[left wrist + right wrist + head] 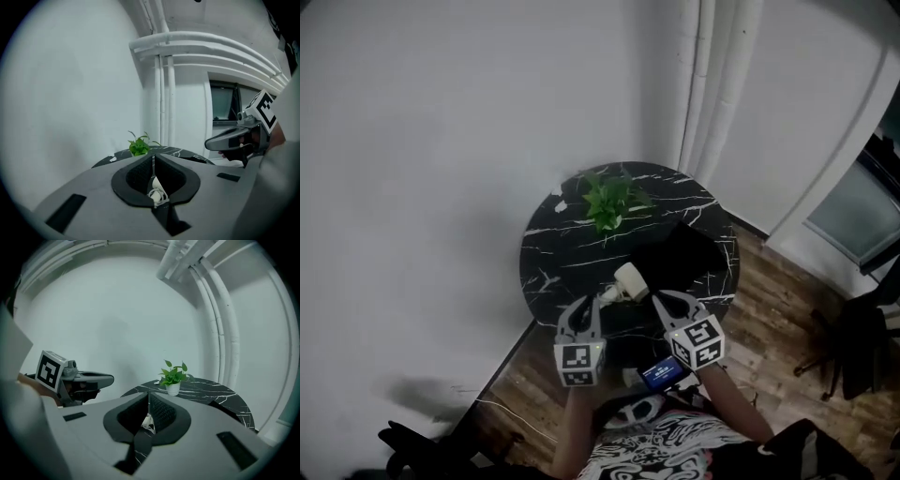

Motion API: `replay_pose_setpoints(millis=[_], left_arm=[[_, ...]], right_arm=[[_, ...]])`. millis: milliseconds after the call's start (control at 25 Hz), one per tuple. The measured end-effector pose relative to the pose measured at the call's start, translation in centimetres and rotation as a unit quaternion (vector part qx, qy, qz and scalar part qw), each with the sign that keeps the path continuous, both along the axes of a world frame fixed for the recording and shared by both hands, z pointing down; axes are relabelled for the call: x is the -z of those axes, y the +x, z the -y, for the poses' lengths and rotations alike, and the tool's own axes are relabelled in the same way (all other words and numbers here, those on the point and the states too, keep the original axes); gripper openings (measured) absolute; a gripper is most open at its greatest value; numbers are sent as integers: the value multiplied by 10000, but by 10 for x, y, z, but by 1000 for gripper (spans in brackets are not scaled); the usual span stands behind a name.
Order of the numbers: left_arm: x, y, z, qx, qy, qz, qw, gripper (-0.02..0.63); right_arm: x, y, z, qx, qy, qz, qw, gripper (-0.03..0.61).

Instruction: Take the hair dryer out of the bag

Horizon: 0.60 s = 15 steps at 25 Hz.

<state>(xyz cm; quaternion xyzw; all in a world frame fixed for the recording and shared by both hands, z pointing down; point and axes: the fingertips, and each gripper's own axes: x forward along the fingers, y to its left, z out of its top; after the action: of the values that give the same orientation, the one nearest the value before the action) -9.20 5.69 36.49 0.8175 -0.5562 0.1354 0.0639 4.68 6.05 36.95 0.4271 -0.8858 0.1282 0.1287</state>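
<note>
The white hair dryer point(628, 281) lies on the round black marble table point(562, 253), at the front left edge of the flat black bag point(675, 255). Both grippers hover side by side over the table's near rim, above the dryer and apart from it. My left gripper point(584, 303) is shut with nothing between its pads, and so is my right gripper point(662, 298). In the left gripper view the dryer's white body and cord point(156, 190) show below the closed jaws point(153, 158). The right gripper view shows its closed jaws point(148, 393) and the left gripper point(108, 378) beside them.
A small green plant point(607, 202) in a white pot stands at the table's back. White pipes point(712, 84) run up the corner behind. Wooden floor point(773, 309) surrounds the table, and a dark chair point(853, 347) stands at the right.
</note>
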Motion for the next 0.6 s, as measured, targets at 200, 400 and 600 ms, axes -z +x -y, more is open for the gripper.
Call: replay_pose_setpoints(millis=[200,400,600], left_arm=[[9,17,-37,250,119,159,9995,29],[17,19,-66,521,312,154,9980,29],[23,22,-84,749,451,132,9961,29]], right_arm=[[7,18,-27,-152,127,144,9997,25],[20,32,-42,-211,454,114,9987,20],[28,44,-56,-144,642,5,9978,18]])
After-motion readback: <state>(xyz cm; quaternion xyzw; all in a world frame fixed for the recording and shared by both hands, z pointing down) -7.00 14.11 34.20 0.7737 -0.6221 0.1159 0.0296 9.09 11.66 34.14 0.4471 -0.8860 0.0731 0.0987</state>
